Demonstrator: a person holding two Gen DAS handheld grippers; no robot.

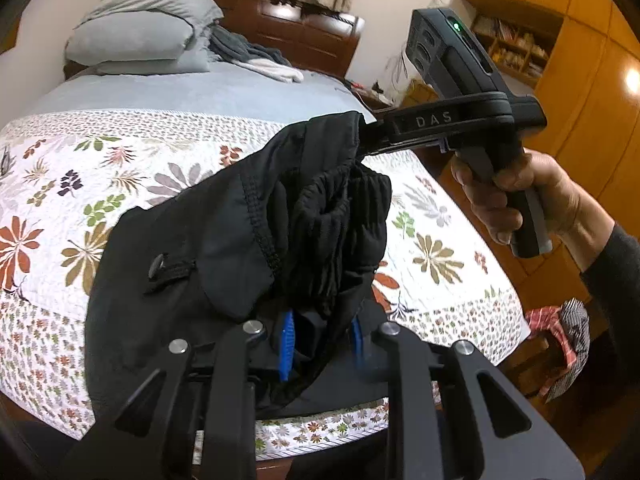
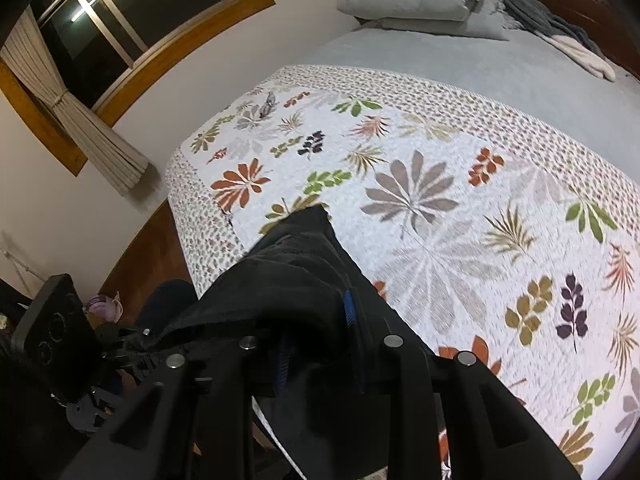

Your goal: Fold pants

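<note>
Black pants bunched between blue-padded jaws of the left gripper, clamped on the waistband. Farther off, clamped by the right gripper too. Held up over the floral quilt, long axis slanting between grippers; grey pillows beyond.

One pair of black pants. Two hand-held grippers: the left hand-held gripper and the right hand-held gripper. One bed under one floral quilt, with two grey pillows stacked. One window, one tied curtain.
</note>
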